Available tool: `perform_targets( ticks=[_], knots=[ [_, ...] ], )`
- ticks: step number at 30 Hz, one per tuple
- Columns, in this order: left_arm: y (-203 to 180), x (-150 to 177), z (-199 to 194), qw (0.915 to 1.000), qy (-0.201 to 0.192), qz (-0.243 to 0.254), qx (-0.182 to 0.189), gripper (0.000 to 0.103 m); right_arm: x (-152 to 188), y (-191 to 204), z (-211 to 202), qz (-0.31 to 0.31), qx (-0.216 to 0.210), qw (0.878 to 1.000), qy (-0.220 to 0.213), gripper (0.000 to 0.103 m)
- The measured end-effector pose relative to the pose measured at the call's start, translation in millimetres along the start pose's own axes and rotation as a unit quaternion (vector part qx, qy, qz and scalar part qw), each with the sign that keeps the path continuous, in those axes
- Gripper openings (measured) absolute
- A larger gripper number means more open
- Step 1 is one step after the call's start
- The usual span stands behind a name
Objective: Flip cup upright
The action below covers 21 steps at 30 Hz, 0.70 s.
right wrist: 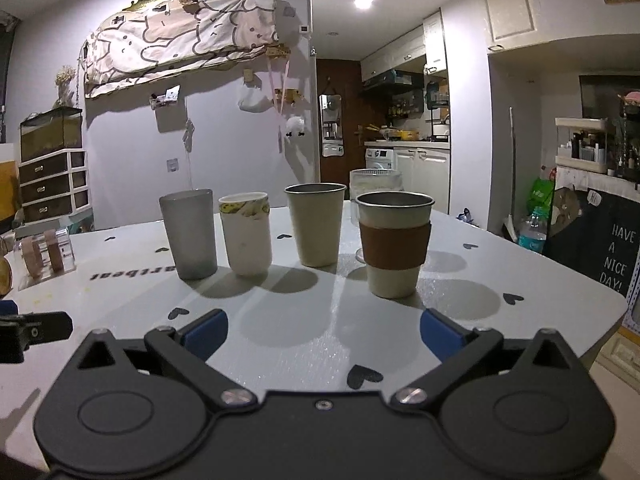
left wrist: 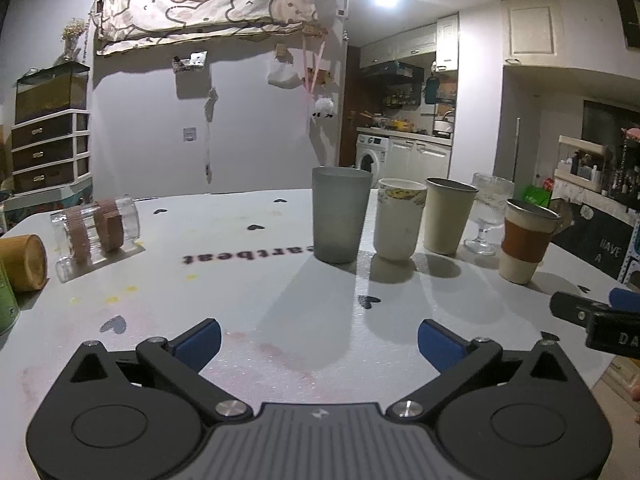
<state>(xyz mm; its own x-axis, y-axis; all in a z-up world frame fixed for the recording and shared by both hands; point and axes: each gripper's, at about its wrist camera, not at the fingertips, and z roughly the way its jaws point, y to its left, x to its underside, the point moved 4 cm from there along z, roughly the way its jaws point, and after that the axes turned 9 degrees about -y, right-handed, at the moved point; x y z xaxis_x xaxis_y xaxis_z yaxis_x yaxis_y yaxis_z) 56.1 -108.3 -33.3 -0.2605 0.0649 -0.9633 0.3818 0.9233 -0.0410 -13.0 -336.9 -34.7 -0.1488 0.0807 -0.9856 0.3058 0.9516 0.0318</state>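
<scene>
A clear glass cup with brown bands (left wrist: 94, 230) lies on its side at the table's far left; it also shows in the right wrist view (right wrist: 44, 254). A wooden cup (left wrist: 24, 258) lies on its side beside it. Upright in a row stand a grey tumbler (left wrist: 340, 214), a white patterned cup (left wrist: 398, 224), a beige metal cup (left wrist: 448, 216), a glass goblet (left wrist: 488, 212) and a cup with a brown sleeve (left wrist: 526, 240). My left gripper (left wrist: 318, 342) is open and empty, low over the table. My right gripper (right wrist: 322, 334) is open and empty, facing the sleeved cup (right wrist: 394, 244).
The white table (left wrist: 240, 280) carries heart marks and printed lettering. A green can (left wrist: 6, 300) stands at the left edge. The right gripper's finger (left wrist: 580, 312) shows at the right edge. The table's right edge (right wrist: 600, 308) drops off to the floor.
</scene>
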Motion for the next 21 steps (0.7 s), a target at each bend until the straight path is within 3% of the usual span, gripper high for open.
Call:
perform_targets(
  ticks=[21],
  knots=[
    [1.9,2.2,-0.3,0.9998,0.003,0.001,-0.018,0.103,-1.5,6.1,-5.5,-0.015,-0.007,1.000,-0.001,0.103]
  ],
)
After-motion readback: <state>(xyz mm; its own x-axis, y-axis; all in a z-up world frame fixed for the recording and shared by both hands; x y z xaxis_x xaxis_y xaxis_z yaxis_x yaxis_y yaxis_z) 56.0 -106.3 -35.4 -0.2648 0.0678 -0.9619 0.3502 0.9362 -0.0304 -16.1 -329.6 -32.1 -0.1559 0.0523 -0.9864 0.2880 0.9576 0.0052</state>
